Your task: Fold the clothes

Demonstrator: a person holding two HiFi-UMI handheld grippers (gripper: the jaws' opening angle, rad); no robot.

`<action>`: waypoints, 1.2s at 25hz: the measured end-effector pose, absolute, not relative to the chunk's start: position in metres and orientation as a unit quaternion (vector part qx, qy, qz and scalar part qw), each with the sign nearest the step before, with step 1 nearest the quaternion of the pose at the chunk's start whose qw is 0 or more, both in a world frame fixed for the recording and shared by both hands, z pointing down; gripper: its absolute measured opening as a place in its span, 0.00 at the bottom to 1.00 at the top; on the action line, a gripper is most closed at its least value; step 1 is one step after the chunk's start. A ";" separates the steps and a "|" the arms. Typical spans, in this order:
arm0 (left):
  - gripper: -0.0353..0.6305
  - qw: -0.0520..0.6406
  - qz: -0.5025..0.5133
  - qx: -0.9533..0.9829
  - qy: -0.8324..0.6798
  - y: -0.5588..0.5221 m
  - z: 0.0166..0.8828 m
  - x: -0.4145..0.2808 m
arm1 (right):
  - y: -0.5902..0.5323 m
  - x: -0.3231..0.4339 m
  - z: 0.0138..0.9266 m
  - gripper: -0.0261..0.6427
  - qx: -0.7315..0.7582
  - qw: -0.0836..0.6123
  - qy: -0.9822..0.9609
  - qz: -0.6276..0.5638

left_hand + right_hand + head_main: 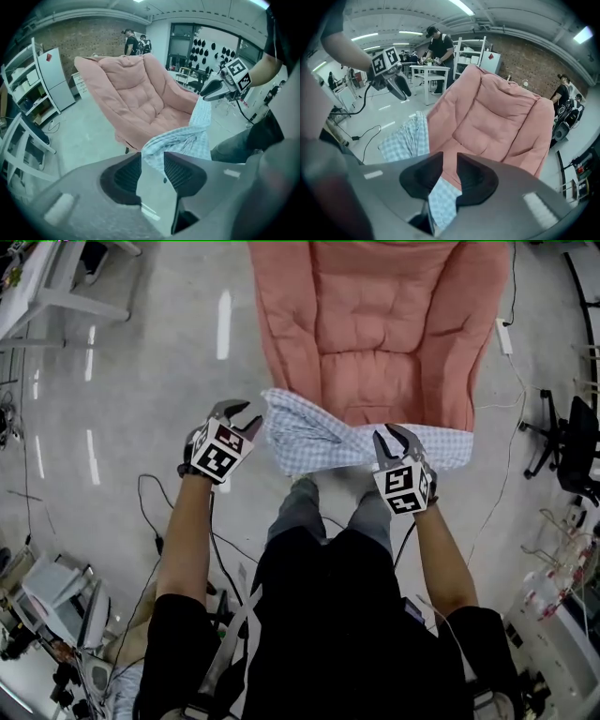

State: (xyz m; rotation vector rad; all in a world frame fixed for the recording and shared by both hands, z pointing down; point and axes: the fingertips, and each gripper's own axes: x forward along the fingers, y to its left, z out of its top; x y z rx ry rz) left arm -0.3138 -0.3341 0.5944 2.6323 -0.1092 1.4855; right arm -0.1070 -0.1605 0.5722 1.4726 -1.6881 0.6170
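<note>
A blue-and-white checked garment (309, 442) lies bunched across the front edge of a big pink padded chair (375, 324). My right gripper (394, 442) is at the garment's right part and is shut on it. In the right gripper view the checked fabric (443, 199) runs between the two pads. My left gripper (239, 418) hovers just off the garment's left end. Its jaws stand apart, with only floor showing between them in the left gripper view. The cloth (187, 140) starts just beyond the left gripper's (152, 161) tips.
The person's legs (328, 507) stand right in front of the chair. Cables (150, 512) trail over the grey floor at the left. A white frame table (56, 287) is at the far left and a black office chair (567, 442) at the right. People (438, 51) stand in the background.
</note>
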 end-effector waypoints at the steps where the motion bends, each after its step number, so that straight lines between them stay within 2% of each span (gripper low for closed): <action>1: 0.29 0.061 0.492 0.868 -0.029 -0.338 0.602 -0.315 | -0.162 -0.111 0.573 0.19 0.583 0.399 -0.663 0.247; 8: 0.28 0.069 0.519 0.852 0.029 -0.349 0.668 -0.290 | -0.152 -0.096 0.598 0.19 0.579 0.410 -0.646 0.280; 13: 0.34 0.081 0.527 0.842 0.085 -0.349 0.692 -0.284 | -0.148 -0.094 0.612 0.19 0.570 0.426 -0.636 0.297; 18: 0.35 0.079 0.538 0.828 0.138 -0.348 0.698 -0.265 | -0.141 -0.083 0.624 0.18 0.571 0.426 -0.626 0.316; 21: 0.31 0.079 0.548 0.817 0.162 -0.345 0.702 -0.257 | -0.138 -0.079 0.633 0.18 0.570 0.427 -0.622 0.325; 26: 0.29 0.085 0.570 0.797 0.181 -0.348 0.702 -0.256 | -0.140 -0.078 0.632 0.18 0.574 0.419 -0.622 0.330; 30: 0.23 0.088 0.573 0.793 0.187 -0.346 0.703 -0.257 | -0.133 -0.075 0.634 0.18 0.576 0.420 -0.617 0.333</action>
